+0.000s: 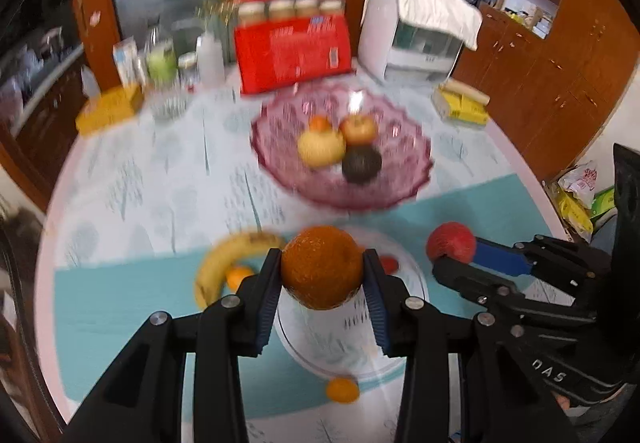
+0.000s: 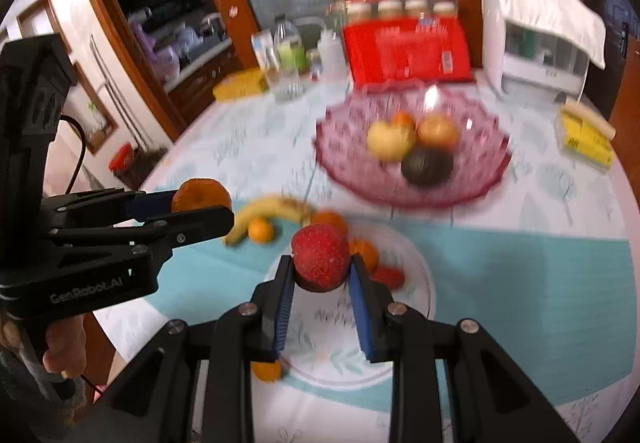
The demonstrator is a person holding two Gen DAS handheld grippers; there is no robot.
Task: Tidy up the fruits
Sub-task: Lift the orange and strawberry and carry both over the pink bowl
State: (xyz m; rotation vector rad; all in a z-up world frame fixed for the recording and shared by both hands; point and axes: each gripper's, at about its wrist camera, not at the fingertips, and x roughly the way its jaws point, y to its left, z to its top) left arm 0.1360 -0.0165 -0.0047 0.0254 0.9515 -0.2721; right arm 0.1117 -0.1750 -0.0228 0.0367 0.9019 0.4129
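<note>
Orange peel bulges between the closed fingers of the left gripper (image 1: 322, 275), which holds the orange (image 1: 321, 266) above the clear plate (image 1: 416, 279). The right gripper (image 2: 321, 275) clamps a red fruit (image 2: 320, 257). Either round fruit could slip and fall short of the pink bowl (image 1: 416, 147) farther back on the counter (image 1: 120, 303).

Table (image 1: 132, 295): purple bowl (image 1: 404, 183), plate (image 1: 412, 279), banana (image 1: 224, 255).

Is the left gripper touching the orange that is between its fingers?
Touching. In the left wrist view, both fingers of the left gripper press the sides of the orange, with no gap.
</note>
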